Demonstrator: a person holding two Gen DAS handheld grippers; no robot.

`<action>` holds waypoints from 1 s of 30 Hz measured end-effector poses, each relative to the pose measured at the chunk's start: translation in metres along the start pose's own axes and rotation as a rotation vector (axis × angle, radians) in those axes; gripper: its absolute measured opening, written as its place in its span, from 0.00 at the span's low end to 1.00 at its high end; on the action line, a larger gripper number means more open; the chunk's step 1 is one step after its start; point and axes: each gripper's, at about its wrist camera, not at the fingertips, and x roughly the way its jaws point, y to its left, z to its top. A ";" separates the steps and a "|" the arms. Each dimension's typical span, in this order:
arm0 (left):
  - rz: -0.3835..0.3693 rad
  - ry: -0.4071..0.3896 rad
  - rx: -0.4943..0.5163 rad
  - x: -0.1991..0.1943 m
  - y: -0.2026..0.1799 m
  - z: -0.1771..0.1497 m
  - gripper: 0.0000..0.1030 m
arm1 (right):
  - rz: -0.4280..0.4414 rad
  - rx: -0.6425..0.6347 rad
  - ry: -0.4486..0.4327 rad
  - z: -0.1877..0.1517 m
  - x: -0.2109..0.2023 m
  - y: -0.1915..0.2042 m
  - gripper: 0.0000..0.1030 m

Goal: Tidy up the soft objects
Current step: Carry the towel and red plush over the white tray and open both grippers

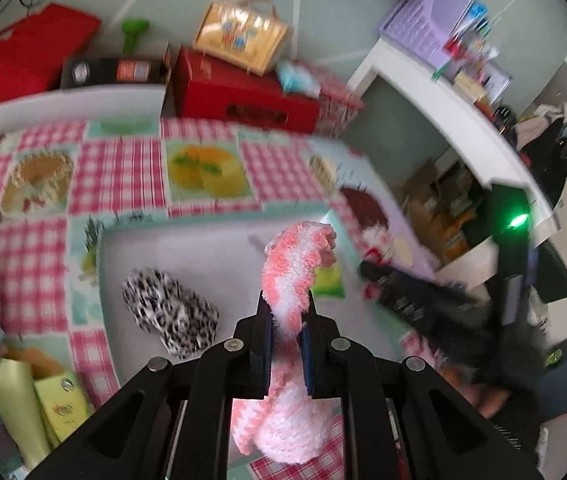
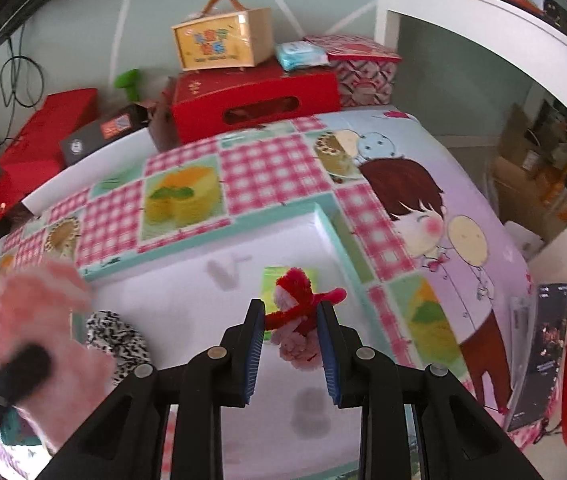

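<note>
We are gripping a pink-and-white fuzzy sock [image 1: 289,276] in our left claw [image 1: 286,312], lifted above the table [image 2: 267,184] near a leopard-print sock [image 1: 169,312], while our right claw [image 2: 289,320] is hanging open around a red-and-pink fuzzy sock [image 2: 299,312] lying toward the table's right edge.

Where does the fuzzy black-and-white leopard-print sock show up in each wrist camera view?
Left wrist: fuzzy black-and-white leopard-print sock lies lower left of centre, left of the left gripper.
Right wrist: sock lower left, partly hidden.
Shared landmark: red cardboard box behind the bed.
</note>
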 end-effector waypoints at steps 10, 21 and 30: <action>0.136 0.172 -0.088 0.050 0.028 -0.016 0.12 | -0.001 -0.026 0.072 -0.007 0.017 0.001 0.28; 0.173 0.196 -0.087 0.054 0.035 -0.020 0.16 | -0.003 -0.061 0.141 -0.014 0.034 0.009 0.29; 0.178 0.154 -0.056 0.038 0.028 -0.011 0.41 | -0.011 -0.080 0.119 -0.011 0.025 0.014 0.38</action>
